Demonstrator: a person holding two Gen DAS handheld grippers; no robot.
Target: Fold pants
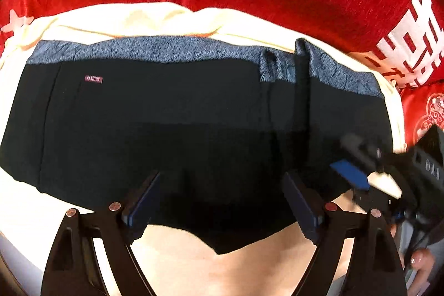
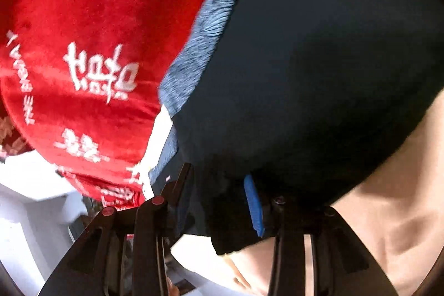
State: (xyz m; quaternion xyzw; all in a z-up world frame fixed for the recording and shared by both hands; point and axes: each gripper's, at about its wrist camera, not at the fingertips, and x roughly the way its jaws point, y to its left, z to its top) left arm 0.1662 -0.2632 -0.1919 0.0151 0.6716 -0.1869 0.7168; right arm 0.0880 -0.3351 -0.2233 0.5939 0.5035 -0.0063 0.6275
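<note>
Lying: the pants (image 1: 172, 124) are folded into a wide black block on a cream cloth (image 1: 116, 18), in the middle of the left wrist view
Lining: a blue-grey strip (image 1: 166, 49) of the inside fabric shows along the far edge of the pants
Label: a small tag (image 1: 93, 79) sits on the black fabric, near the left end
Near edge: it makes a point (image 1: 222, 248) that hangs toward the camera, between the two fingers
Left gripper (image 1: 222, 201): it is wide open and points down over the near edge; its pads stand apart from each other with black fabric under them, and they do not pinch it
Right gripper (image 2: 219, 201): partly closed at the right corner of the pants; black fabric lies between its fingers, but I cannot tell if the pads press it
Background: a red cloth (image 1: 277, 4) with white characters is behind the cream cloth
Hand: a fingertip (image 1: 419, 260) shows at the right edge, beside the right gripper
</note>
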